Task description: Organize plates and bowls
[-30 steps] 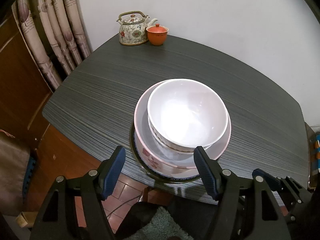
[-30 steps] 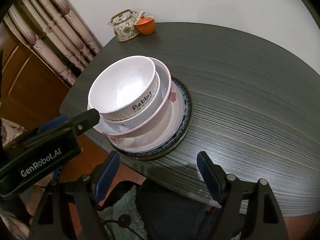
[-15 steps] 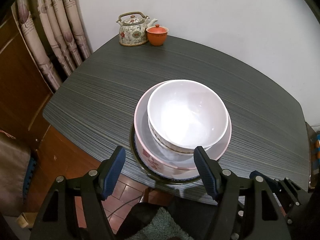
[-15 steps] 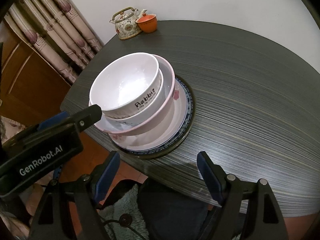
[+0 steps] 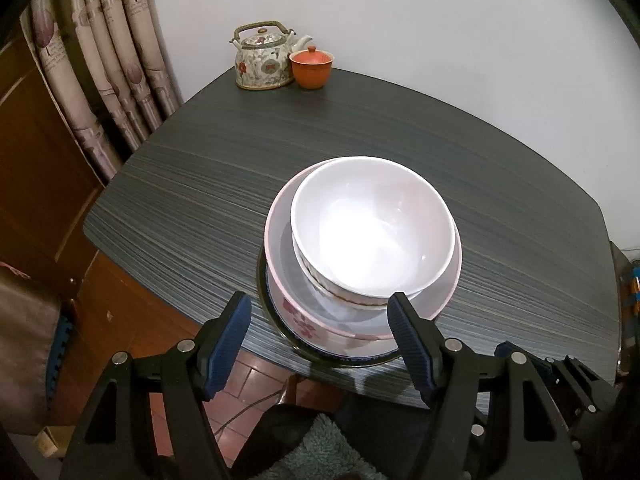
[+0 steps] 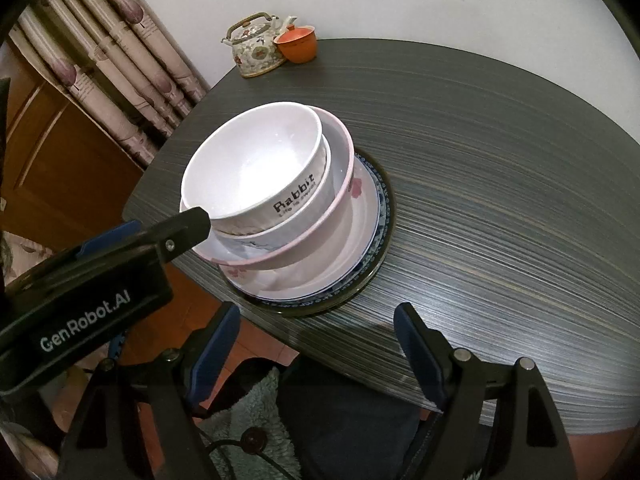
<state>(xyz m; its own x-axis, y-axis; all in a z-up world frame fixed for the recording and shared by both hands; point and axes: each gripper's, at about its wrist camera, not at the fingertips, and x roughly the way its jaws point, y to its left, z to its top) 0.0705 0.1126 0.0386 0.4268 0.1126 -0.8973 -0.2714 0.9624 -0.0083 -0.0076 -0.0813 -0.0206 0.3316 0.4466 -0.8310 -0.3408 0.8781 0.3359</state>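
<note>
While your left gripper [image 5: 319, 334] and right gripper [image 6: 316, 338] hang with jaws open and empty, the off-centre Rabbit bowl [image 6: 256, 172] could tip the stack near the surface [image 6: 500, 200] edge.

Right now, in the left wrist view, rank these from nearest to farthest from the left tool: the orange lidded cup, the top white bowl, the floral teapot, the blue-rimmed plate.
From the left tool:
1. Blue-rimmed plate, bottom of the stack, at the table's near edge.
2. Top white bowl, just beyond, crowning the stack.
3 and 4. Orange lidded cup and floral teapot, side by side at the far edge; too close to call.
</note>
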